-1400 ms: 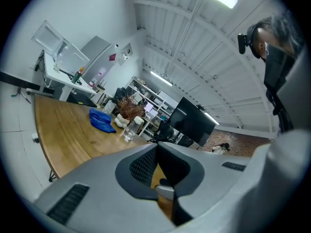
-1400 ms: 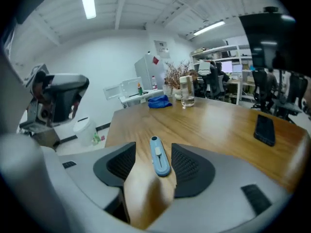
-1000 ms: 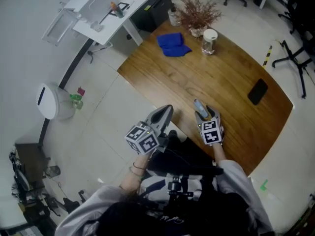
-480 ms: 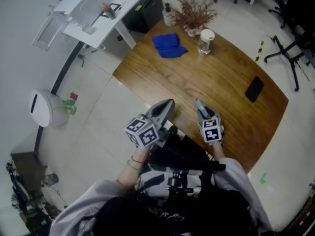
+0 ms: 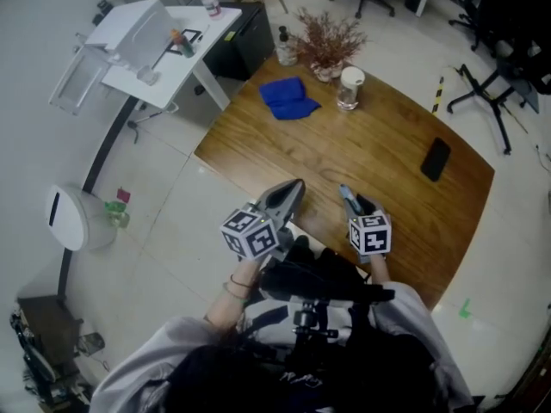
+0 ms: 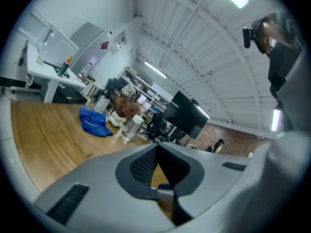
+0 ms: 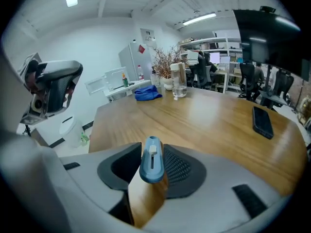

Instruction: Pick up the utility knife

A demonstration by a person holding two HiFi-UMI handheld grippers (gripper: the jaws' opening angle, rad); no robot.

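Note:
The utility knife (image 7: 152,161) is blue-grey with a pale slider and stands between the jaws of my right gripper (image 7: 151,154). The jaws are closing and their pads press on its sides. In the head view the knife (image 5: 349,198) pokes forward out of the right gripper (image 5: 355,203), just above the near edge of the wooden table (image 5: 344,144). My left gripper (image 5: 295,185) hovers to its left over the table's near edge. Its jaws are shut with nothing in them, and in the left gripper view the left gripper (image 6: 157,145) points almost level across the table.
At the table's far end lie a blue cloth (image 5: 288,98), a lidded glass jar (image 5: 349,88) and a vase of dried twigs (image 5: 327,46). A black phone (image 5: 435,159) lies at the right. A white side table (image 5: 164,37) stands beyond on the left, and office chairs on the right.
The right gripper has rolled a little about its own axis, with the knife staying between its jaws. The left gripper has drifted slightly towards the table. My head view has shifted.

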